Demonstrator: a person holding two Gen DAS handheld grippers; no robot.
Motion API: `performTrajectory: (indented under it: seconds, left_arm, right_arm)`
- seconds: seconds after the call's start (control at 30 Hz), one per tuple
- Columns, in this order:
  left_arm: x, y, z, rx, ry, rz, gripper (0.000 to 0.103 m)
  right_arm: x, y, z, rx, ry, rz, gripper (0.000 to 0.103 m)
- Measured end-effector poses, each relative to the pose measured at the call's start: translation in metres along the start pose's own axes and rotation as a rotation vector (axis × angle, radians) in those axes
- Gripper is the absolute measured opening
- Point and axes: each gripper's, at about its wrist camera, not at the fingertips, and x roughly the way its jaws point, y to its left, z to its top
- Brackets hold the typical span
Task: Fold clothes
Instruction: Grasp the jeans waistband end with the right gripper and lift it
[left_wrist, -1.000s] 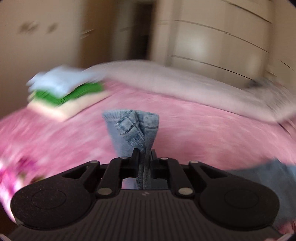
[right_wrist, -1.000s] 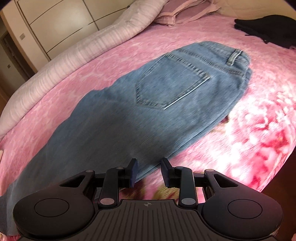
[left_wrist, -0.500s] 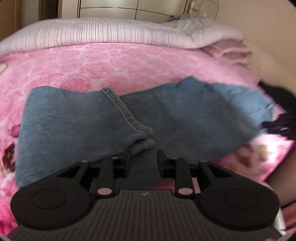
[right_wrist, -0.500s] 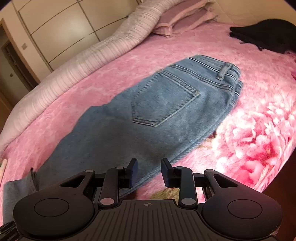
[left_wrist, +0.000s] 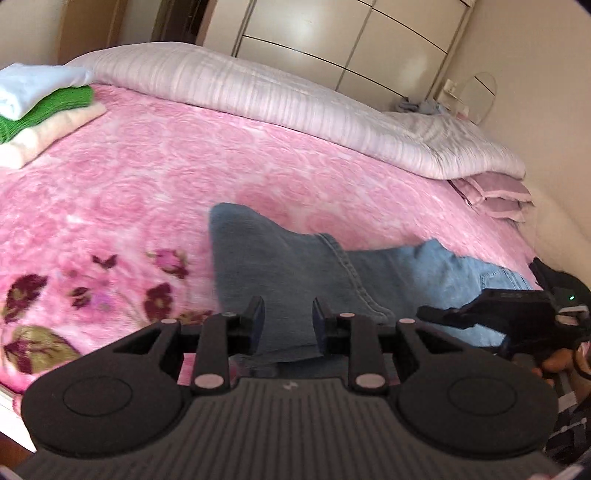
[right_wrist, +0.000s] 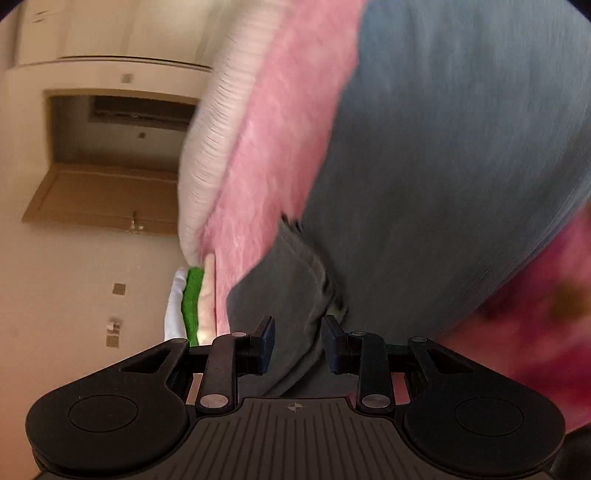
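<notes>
A pink floral bed blanket (left_wrist: 155, 177) carried folded blue denim jeans (left_wrist: 280, 266); the left hand-held gripper (left_wrist: 288, 319) and right hand-held gripper (right_wrist: 297, 338) hovered open, empty, over them.

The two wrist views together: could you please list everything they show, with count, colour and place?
jeans: one pair, blue denim, on the bedspread, leg folded over towards the waist.
folded stack: three items, white on green on cream, far left of the bed.
bedspread: one, pink with flowers, covering the bed.
quilt: one, pale striped, rolled along the far edge.
pillows: stacked, mauve, far right by the wall.
wardrobe: cream, behind the bed.
door: one, brown, seen sideways.
left gripper: black, open, over the jeans.
right gripper: black, open, at the hem.
</notes>
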Motion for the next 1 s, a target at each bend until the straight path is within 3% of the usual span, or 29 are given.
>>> performTrajectory:
  seconds: [0.27, 0.43, 0.47, 0.83, 0.9, 1.0]
  left_arm:
    - [0.007, 0.03, 0.001, -0.051, 0.004, -0.002, 0.023]
    - [0.013, 0.047, 0.002, -0.082, 0.008, -0.005, 0.023]
    - [0.015, 0.051, 0.002, -0.088, 0.009, -0.005, 0.023]
    - [0.044, -0.005, 0.028, 0.056, 0.041, -0.152, 0.024]
    - [0.06, -0.019, 0.028, 0.083, 0.074, -0.168, 0.024]
    - [0.081, -0.037, 0.023, 0.118, 0.118, -0.162, 0.024]
  right_arm:
    - [0.046, -0.006, -0.005, 0.138, 0.007, -0.091, 0.032]
    - [0.063, -0.003, 0.0, 0.098, -0.067, -0.119, 0.03]
    - [0.064, 0.002, 0.0, 0.041, -0.084, -0.128, 0.009]
    - [-0.07, 0.055, 0.003, -0.61, -0.559, -0.22, 0.005]
    - [-0.094, 0.04, 0.016, -0.568, -0.606, -0.28, 0.005]
    - [-0.109, -0.012, 0.045, -0.332, -0.566, -0.368, 0.005]
